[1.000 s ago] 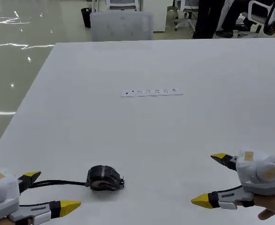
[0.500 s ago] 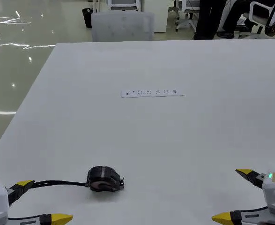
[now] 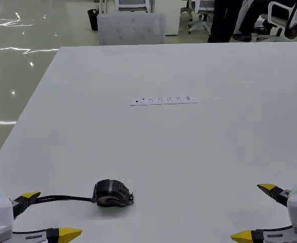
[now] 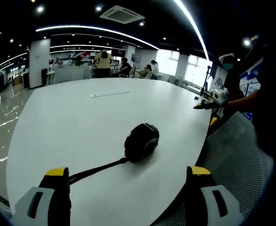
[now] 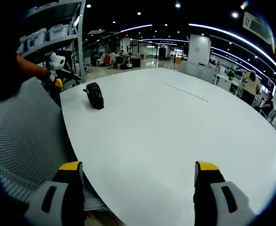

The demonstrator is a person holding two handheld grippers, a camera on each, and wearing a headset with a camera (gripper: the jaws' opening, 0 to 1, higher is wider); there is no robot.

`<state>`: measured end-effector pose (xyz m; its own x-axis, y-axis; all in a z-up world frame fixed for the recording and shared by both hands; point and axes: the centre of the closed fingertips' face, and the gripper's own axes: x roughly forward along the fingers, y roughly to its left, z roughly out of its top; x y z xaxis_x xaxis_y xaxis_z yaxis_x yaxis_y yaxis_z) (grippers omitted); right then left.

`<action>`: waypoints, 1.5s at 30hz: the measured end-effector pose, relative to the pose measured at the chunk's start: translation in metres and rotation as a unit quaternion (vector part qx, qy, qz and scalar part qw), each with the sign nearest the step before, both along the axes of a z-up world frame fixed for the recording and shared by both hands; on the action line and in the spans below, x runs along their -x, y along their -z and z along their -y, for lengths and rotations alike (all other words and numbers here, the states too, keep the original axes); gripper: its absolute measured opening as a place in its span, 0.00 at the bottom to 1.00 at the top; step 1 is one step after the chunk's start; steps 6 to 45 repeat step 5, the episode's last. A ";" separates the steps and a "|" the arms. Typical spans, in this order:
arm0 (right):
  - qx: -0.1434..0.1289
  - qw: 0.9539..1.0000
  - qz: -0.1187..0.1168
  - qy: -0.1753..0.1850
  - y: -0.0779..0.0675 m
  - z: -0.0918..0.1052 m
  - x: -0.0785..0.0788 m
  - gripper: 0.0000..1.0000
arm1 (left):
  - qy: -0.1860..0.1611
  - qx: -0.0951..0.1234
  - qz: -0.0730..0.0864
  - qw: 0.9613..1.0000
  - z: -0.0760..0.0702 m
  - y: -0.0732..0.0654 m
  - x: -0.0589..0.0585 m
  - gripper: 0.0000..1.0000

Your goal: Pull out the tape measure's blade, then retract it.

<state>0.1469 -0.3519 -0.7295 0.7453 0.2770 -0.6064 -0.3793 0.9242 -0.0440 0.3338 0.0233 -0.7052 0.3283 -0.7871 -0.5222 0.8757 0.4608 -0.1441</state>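
Note:
A black tape measure (image 3: 112, 193) lies on the white table (image 3: 178, 147) near its front edge, its black wrist strap (image 3: 62, 198) trailing left. My left gripper (image 3: 44, 215) stands open at the bottom left, with the strap's end between its yellow tips. From the left gripper view the tape measure (image 4: 141, 140) sits ahead of my open left gripper (image 4: 128, 176), the strap (image 4: 98, 168) running back toward it. My right gripper (image 3: 253, 211) is open at the bottom right, far from the tape measure (image 5: 95, 95), with nothing between its fingers (image 5: 71, 170).
A white power strip (image 3: 163, 100) lies flat in the middle of the table. A grey chair back (image 3: 131, 28) stands at the far edge, with office chairs and a person behind. A mesh chair seat (image 5: 25, 141) sits just off the near edge.
Both grippers have drawn back toward the near edge and sit lower in the head view. The tape measure has not moved.

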 end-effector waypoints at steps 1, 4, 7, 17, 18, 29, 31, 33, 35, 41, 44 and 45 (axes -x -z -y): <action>-0.001 1.000 0.000 0.001 0.000 0.000 0.000 1.00 | -0.001 0.000 0.001 1.000 0.000 0.000 0.000 1.00; 0.001 1.000 0.001 0.003 0.000 0.001 0.001 1.00 | -0.005 0.000 0.002 1.000 -0.001 -0.002 -0.002 1.00; 0.000 1.000 0.002 0.005 0.000 0.001 0.001 1.00 | -0.007 0.000 0.003 1.000 -0.001 -0.002 -0.003 1.00; 0.000 1.000 0.002 0.005 0.000 0.001 0.001 1.00 | -0.007 0.000 0.003 1.000 -0.001 -0.002 -0.003 1.00; 0.000 1.000 0.002 0.005 0.000 0.001 0.001 1.00 | -0.007 0.000 0.003 1.000 -0.001 -0.002 -0.003 1.00; 0.000 1.000 0.002 0.005 0.000 0.001 0.001 1.00 | -0.007 0.000 0.003 1.000 -0.001 -0.002 -0.003 1.00; 0.000 1.000 0.002 0.005 0.000 0.001 0.001 1.00 | -0.007 0.000 0.003 1.000 -0.001 -0.002 -0.003 1.00; 0.000 1.000 0.002 0.005 0.000 0.001 0.001 1.00 | -0.007 0.000 0.003 1.000 -0.001 -0.002 -0.003 1.00; 0.000 1.000 0.002 0.005 0.000 0.001 0.001 1.00 | -0.007 0.000 0.003 1.000 -0.001 -0.002 -0.003 1.00; 0.000 1.000 0.002 0.005 0.000 0.001 0.001 1.00 | -0.007 0.000 0.003 1.000 -0.001 -0.002 -0.003 1.00; 0.000 1.000 0.002 0.005 0.000 0.001 0.001 1.00 | -0.007 0.000 0.003 1.000 -0.001 -0.002 -0.003 1.00; 0.000 1.000 0.002 0.005 0.000 0.001 0.001 1.00 | -0.007 0.000 0.003 1.000 -0.001 -0.002 -0.003 1.00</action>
